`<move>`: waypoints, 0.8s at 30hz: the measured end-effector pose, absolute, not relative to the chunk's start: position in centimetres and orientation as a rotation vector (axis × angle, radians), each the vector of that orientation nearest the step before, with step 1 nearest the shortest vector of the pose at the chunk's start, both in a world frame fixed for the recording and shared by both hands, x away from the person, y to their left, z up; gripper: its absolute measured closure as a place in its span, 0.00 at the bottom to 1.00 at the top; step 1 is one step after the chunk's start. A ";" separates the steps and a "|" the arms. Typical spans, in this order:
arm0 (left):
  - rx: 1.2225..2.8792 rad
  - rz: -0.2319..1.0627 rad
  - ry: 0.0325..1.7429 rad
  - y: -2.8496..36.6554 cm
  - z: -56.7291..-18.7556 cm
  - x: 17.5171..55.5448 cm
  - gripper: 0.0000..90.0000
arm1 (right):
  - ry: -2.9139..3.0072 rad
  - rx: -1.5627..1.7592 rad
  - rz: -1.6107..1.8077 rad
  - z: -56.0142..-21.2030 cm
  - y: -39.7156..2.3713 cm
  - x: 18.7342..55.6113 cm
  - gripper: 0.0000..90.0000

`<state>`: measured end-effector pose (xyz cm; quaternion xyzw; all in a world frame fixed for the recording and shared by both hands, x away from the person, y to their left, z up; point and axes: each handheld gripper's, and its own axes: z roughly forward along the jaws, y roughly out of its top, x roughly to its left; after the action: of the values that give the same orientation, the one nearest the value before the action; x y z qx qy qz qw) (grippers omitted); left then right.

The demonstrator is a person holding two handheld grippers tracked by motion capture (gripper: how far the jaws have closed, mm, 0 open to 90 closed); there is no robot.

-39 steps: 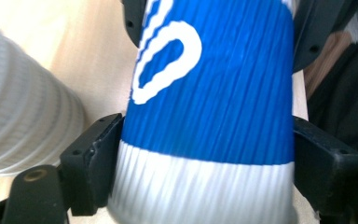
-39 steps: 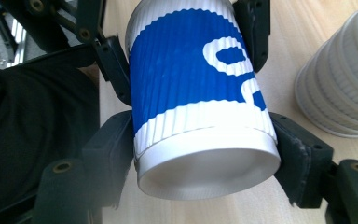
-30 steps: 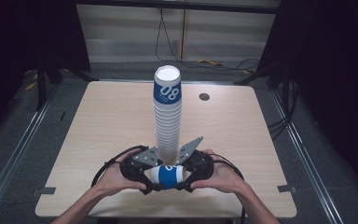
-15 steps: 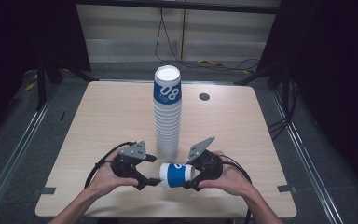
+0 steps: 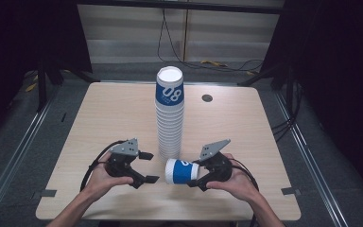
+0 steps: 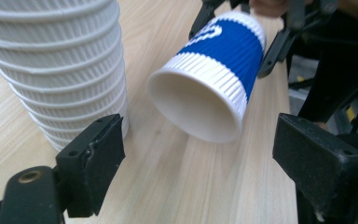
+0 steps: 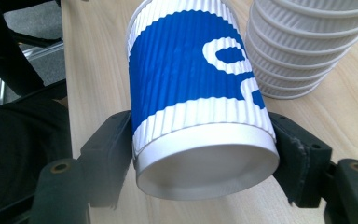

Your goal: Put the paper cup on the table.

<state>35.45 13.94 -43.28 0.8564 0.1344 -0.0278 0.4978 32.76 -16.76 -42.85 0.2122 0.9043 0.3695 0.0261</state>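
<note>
Currently, one cup has been taken off the stack and is held lying on its side; separation is the step in hand, by my reading.

Left of the stack (image 5: 169,113), near its base, the left gripper (image 5: 144,166) sits low over the table (image 5: 99,113). Its jaws stand apart with nothing between them. In the left gripper view the pads (image 6: 93,161) frame bare wood, and the mouth of the cup (image 6: 212,88) faces that camera from just beyond them.

The stack stands upright at mid-table, its cups rim down. Most are plain white ribbed cups; the topmost carries a blue band with white numerals.

Right of the stack's foot, just beside it, the cup (image 5: 182,171) lies level, base toward the right gripper (image 5: 197,178) and open rim toward the left one. The right gripper is closed on the cup near its base: in the right gripper view both pads (image 7: 109,149) press the ribbed wall on either side. Whether the cup rests on the wood or hangs just clear of it cannot be told.

Judgement on the next move: the cup needs to be carried clear of the stack and set down, or passed across. A pass calls for the left jaws to take the rim end before the right ones let go; the thin wall will dent under a hard squeeze.
</note>
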 end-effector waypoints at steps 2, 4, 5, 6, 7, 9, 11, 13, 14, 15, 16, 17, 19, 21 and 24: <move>2.068 -0.065 0.327 14.0 -43.3 35.5 0.18 | 2.785 0.685 1.188 -43.0 -16.9 32.8 0.32; 2.061 -0.065 0.325 13.9 -43.4 35.4 0.18 | 2.760 0.708 1.196 -43.1 -17.1 32.9 0.32; 2.059 -0.056 0.323 13.9 -43.5 35.3 0.18 | 2.756 0.707 1.218 -43.2 -17.2 33.0 0.32; 2.056 -0.054 0.321 13.9 -43.5 35.3 0.18 | 2.745 0.719 1.234 -43.2 -17.2 32.9 0.32; 2.056 -0.054 0.321 13.9 -43.5 35.3 0.18 | 2.745 0.719 1.234 -43.2 -17.2 32.9 0.32; 2.050 -0.054 0.336 13.9 -43.6 35.3 0.18 | 2.724 0.716 1.290 -43.3 -17.5 32.9 0.32; 2.046 -0.048 0.345 13.9 -43.6 35.3 0.18 | 2.716 0.709 1.319 -43.3 -17.6 32.9 0.32; 2.038 -0.047 0.359 13.9 -43.7 35.3 0.18 | 2.710 0.709 1.331 -43.4 -17.7 32.8 0.32; 2.035 -0.044 0.361 13.9 -43.6 35.2 0.18 | 2.698 0.705 1.331 -43.5 -17.7 32.7 0.32; 2.029 -0.040 0.361 13.9 -43.6 35.1 0.18 | 2.688 0.706 1.343 -43.5 -17.7 32.7 0.32; 2.025 -0.035 0.364 13.9 -43.5 35.0 0.18 | 2.688 0.706 1.343 -43.5 -17.7 32.7 0.32; 2.022 -0.024 0.371 13.9 -43.4 34.9 0.18 | 2.673 0.707 1.389 -43.6 -17.8 32.7 0.32; 1.992 -0.007 0.367 13.7 -43.2 34.7 0.18 | 2.657 0.700 1.400 -43.7 -17.9 32.7 0.32; 1.982 -0.001 0.364 13.7 -43.1 34.6 0.18 | 2.651 0.693 1.407 -43.7 -18.0 32.7 0.32; 1.958 0.010 0.353 13.7 -43.0 34.5 0.18 | 2.623 0.677 1.426 -43.7 -18.1 32.7 0.32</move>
<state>34.54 13.74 -42.95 0.8254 0.1489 0.0040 0.5446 32.67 -18.13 -43.74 0.2209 0.8562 0.4653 0.0400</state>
